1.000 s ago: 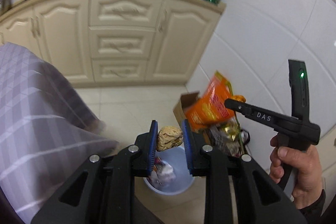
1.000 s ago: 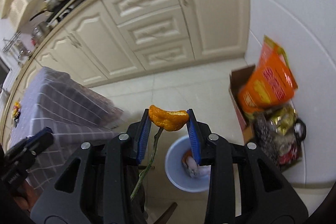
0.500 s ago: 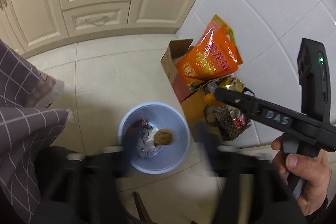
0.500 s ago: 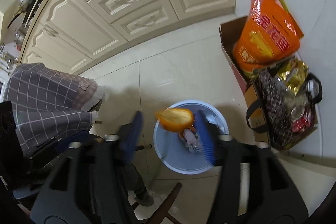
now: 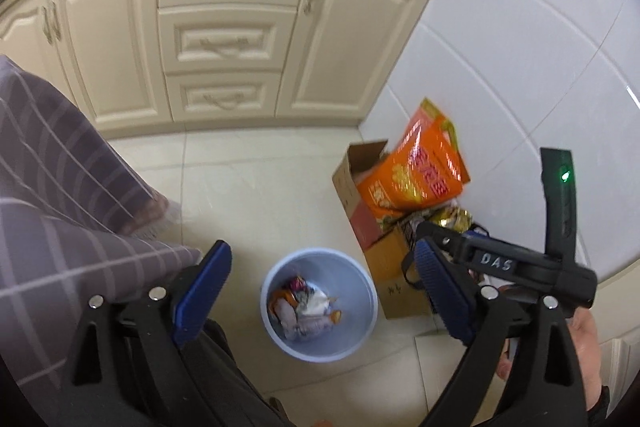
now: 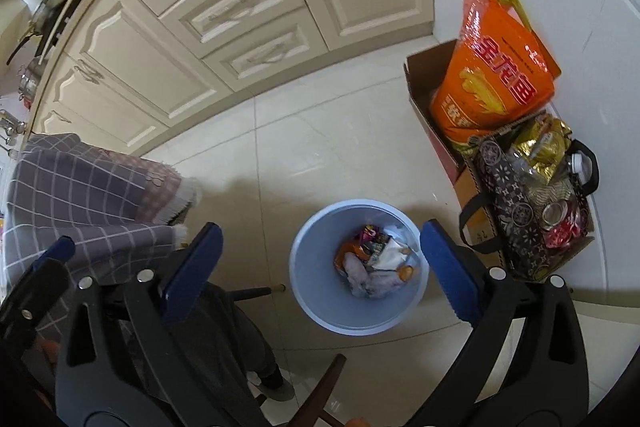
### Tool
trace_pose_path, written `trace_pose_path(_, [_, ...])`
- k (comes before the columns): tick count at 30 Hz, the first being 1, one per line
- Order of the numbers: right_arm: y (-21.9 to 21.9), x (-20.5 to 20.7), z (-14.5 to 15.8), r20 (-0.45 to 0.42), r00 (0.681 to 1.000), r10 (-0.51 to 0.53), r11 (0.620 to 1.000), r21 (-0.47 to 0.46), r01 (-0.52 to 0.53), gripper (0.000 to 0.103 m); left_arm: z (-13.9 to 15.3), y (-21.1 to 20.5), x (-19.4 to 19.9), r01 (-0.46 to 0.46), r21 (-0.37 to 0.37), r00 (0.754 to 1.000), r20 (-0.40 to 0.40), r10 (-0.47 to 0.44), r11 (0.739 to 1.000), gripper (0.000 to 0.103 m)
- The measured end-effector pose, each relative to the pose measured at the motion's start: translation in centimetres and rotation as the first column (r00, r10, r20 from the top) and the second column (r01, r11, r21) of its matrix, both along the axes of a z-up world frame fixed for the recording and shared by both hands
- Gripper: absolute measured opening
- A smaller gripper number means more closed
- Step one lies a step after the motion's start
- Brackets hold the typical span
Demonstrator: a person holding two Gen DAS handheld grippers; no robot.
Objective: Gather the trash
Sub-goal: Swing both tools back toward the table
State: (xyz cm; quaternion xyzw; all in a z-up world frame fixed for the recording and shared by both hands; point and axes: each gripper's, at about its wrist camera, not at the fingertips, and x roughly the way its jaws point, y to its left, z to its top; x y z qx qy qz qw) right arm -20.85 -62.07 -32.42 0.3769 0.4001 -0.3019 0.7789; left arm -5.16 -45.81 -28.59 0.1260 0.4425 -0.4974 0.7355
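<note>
A pale blue bin [image 5: 362, 331] [image 6: 316, 291] stands on the tiled floor below both grippers, with wrappers, crumpled paper and orange peel [image 6: 405, 271] inside it. My left gripper [image 5: 322, 293] hangs over the bin; its jaws are opening wide and nothing is between them. My right gripper [image 6: 320, 263] is also above the bin, jaws still opening, with nothing between its blue pads [image 6: 448, 271]. The right gripper's black body [image 5: 504, 261] shows at the right of the left wrist view, held by a hand [image 5: 586, 343].
An open cardboard box [image 6: 420, 87] with an orange bag [image 6: 496, 67] and a dark patterned tote [image 6: 516, 203] full of packets stand against the white wall, right of the bin. A grey checked tablecloth [image 6: 80, 195] hangs at left. Cream cabinets [image 5: 224, 39] stand behind. Chair legs [image 6: 320, 383] are below.
Both grippers have opened. The brown lump from the left gripper and the orange peel with its stem from the right one have dropped into the bin. Both hands sank toward it.
</note>
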Motion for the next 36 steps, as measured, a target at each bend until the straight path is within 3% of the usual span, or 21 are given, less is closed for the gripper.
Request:
trace_pose_path(7, [1.8,1.9,4.5,0.07,0.996,0.052,0.997,-0.055,-0.048,0.097,4.2,2.3,0.4,-0.046,-0.074,0.997,0.062,0.051,0.996,0.091])
trace_pose_path(13, [4.4,5.3,10.2,0.162,0.976,0.148,0.983,-0.133,-0.127,0.097,8.1,5.9,2.0,-0.12,-0.154,0.987,0.089,0.134,0.981,0.092])
trace_pose_path(19, [8.1,10.3,14.6,0.211,0.937,0.28,0.95,-0.203,-0.238,0.097,12.0,11.3,4.5,-0.227,-0.22,0.955,0.141,0.261,0.949,0.093])
trace_pose_path(28, [15.0,18.3,19.4,0.256,0.851,0.458,0.878,-0.283,-0.387,0.097,16.3,20.9,8.8,-0.382,-0.296,0.868,0.211,0.45,0.875,0.093])
trace_pose_path(31, [17.8,21.0,20.6,0.263,0.814,0.517,0.845,-0.306,-0.438,0.097,17.4,24.2,10.2,-0.438,-0.311,0.825,0.235,0.515,0.844,0.093])
trace_pose_path(36, [22.4,26.1,21.7,0.268,0.756,0.598,0.795,-0.319,-0.516,0.097,18.5,30.0,12.5,-0.538,-0.317,0.73,0.288,0.619,0.781,0.093])
